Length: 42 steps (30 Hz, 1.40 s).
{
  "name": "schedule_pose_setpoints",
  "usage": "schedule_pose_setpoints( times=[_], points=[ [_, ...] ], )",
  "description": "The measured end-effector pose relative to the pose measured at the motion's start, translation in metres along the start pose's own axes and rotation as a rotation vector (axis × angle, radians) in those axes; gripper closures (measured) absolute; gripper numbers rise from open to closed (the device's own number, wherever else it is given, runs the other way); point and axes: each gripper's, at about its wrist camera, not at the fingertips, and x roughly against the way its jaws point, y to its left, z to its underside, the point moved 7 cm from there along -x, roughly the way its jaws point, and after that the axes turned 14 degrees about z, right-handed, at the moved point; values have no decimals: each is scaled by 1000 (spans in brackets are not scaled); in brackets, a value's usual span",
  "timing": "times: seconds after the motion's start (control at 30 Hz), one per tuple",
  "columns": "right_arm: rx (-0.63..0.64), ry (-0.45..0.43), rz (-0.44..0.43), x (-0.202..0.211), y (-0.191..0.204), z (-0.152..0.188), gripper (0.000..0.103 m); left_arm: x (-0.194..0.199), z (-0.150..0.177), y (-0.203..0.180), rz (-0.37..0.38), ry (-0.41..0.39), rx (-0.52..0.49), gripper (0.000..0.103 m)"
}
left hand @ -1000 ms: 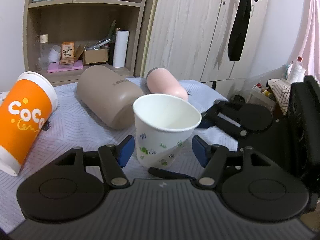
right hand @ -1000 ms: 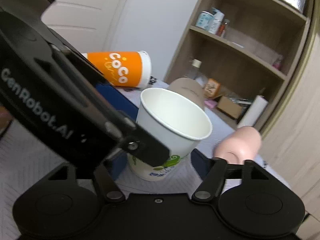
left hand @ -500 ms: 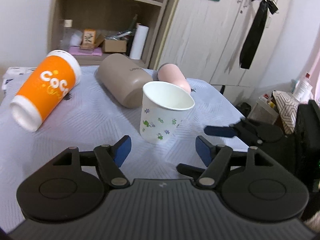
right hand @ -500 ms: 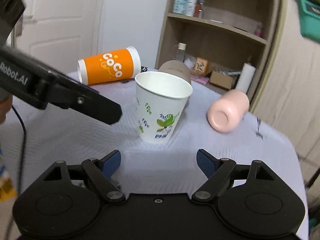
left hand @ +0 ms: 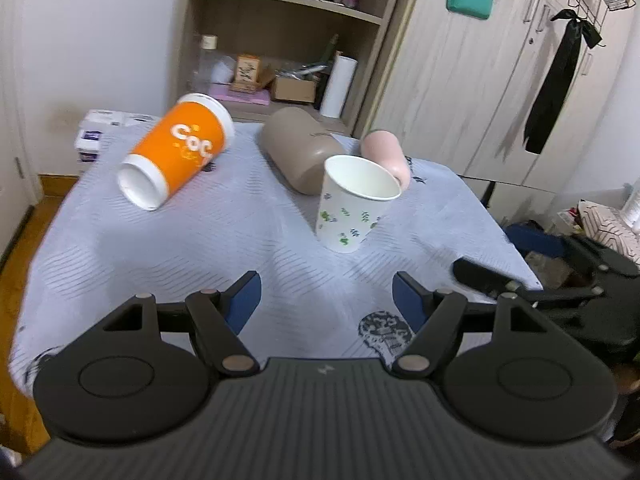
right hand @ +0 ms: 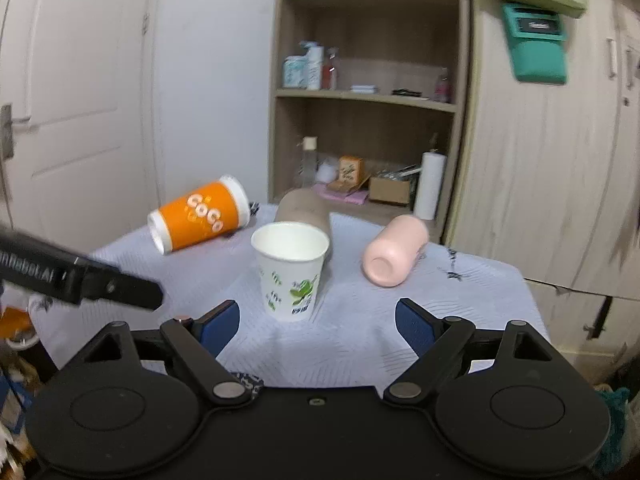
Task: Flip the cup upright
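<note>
- While the white paper cup with green leaf prints (left hand: 354, 204) stands mouth-up near the middle of the pale blue quilted tablecloth (left hand: 200, 248), both tools hang short of it with nothing in them.
- Left gripper (left hand: 326, 294): blue-padded jaws wide apart, empty, the printed cup straight ahead and a touch right of its centre line, well clear of the fingertips.
- Right gripper (right hand: 318, 320): jaws likewise spread and empty, the same cup (right hand: 290, 276) just left of its centre line and nearer to these fingertips than to the left pair, I'd say.
- That cup's long axis runs vertical, so to my eye it needs no more turning.
- Three others lie on their sides behind it: the orange and white paper cup marked "CoCo" (left hand: 176, 156) at far left, open mouth toward us; the tall beige tumbler (left hand: 300, 154) close behind the printed cup, contact hard to call; the pink plastic cup (right hand: 394, 256) to the right.
- For the pink one, the right tool looks nearer; its axis points roughly back at those jaws.
- Room: open cloth in front of the printed cup; the table's right edge drops off close beyond the pink cup, so a roll that way would be risky.
</note>
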Motion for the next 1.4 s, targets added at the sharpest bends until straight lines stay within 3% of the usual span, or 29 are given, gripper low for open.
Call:
schedule_pose_setpoints(
  times=[0.47,0.63,0.9,1.4],
  points=[
    [-130,-27,103,47,-16,-3,11,49,6,-15,-120,-115,-28,25],
    [-122,-34,137,54,-16,-1,0,54,8,-21,-133,-114,-53,20],
    [-111,15,180,58,-13,2,0,54,9,-25,-161,-116,-70,4],
    [-116,38,217,64,-16,2,0,54,12,-20,-264,-82,-64,0]
  ],
)
